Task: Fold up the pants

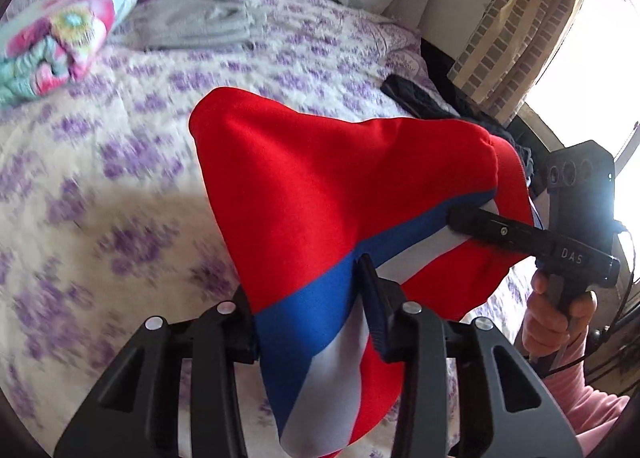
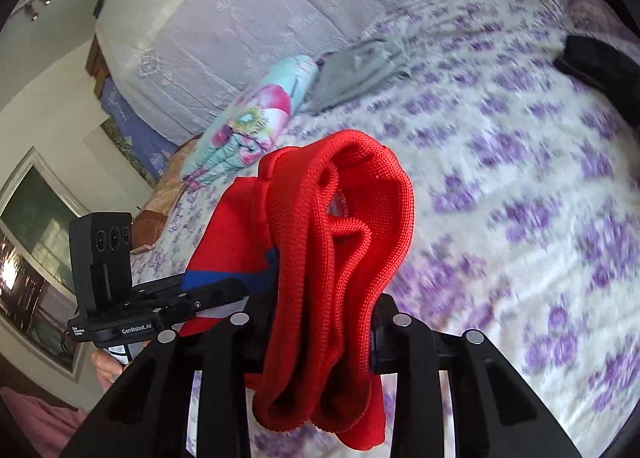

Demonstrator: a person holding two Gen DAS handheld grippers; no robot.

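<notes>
- Holding the red pants up off the floral bedspread, one gripper on each end
- My left gripper pinches the cloth at its blue and white stripe
- My right gripper is clamped on the bunched ribbed red edge
- Grey folded garment and a colourful bundle lie well apart, further up the bed

Both tools, left tool and right tool, pinch the red pants above the bed.
</notes>
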